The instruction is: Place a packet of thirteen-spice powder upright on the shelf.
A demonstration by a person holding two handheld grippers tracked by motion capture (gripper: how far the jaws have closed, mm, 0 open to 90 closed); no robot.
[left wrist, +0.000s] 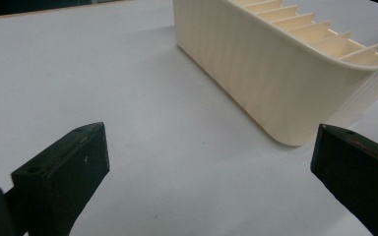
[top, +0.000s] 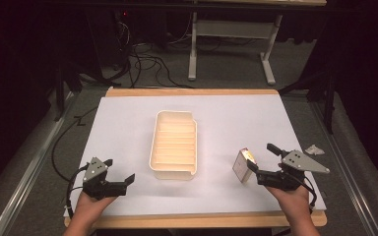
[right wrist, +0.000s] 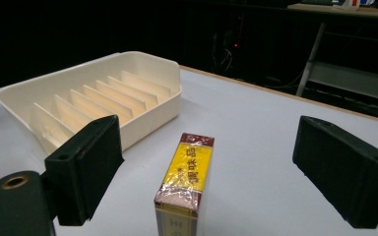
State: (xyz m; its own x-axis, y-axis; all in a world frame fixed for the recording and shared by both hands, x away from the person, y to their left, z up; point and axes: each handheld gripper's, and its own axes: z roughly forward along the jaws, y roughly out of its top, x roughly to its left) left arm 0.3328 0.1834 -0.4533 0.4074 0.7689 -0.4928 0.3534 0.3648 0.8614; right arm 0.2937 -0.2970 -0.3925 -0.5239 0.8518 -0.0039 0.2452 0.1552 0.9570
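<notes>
Cream slotted tray (top: 173, 145) sits empty; my right gripper (right wrist: 206, 172) gapes wide around the upright yellow seasoning box (right wrist: 184, 184), ungripped, so loading is undone.

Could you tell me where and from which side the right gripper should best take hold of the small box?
Probably across its two broad faces, near the upper half. The box stands upright on end on the table, apart from the tray, with its narrow yellow top between the right gripper's open jaws. Coming level from the person's side, the jaws would likely close on the flat sides without tipping it.
</notes>
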